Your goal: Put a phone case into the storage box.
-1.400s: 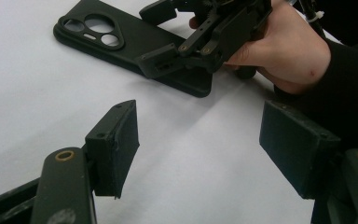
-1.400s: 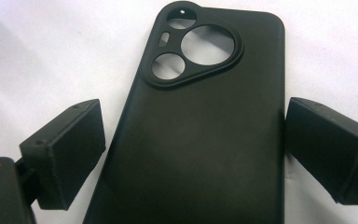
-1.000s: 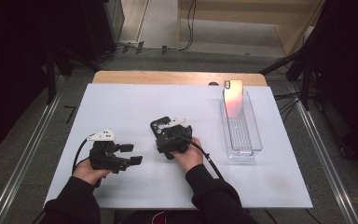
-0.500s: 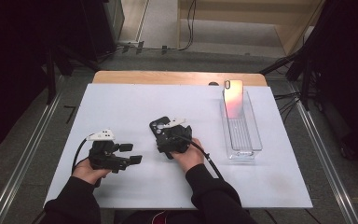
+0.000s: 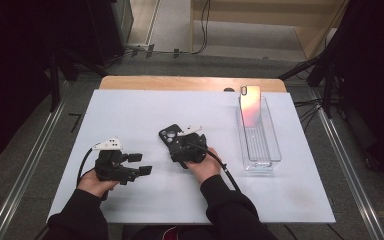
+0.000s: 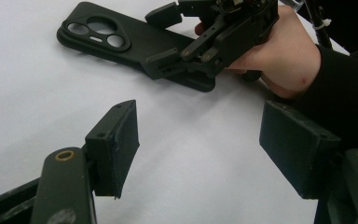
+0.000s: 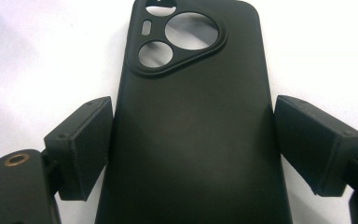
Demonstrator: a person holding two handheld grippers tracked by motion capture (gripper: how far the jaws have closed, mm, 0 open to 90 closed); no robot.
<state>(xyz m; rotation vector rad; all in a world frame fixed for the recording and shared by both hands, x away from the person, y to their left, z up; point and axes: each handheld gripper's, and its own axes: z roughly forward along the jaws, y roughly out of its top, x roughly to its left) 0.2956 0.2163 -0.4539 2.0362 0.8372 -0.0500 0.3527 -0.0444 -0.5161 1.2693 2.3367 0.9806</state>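
The black phone case (image 7: 191,121) lies flat on the white table (image 5: 130,115), back side up with its camera cutouts pointing away from the person, near the middle of the sheet. The right gripper (image 7: 191,149) straddles it, jaws spread on either side of its long edges, one pad just touching, the other a sliver off. The left gripper (image 6: 200,149) rests open and empty nearby. A clear tray (image 5: 275,150) with a pinkish phone (image 5: 250,102) leaning in it stands well off to the right.
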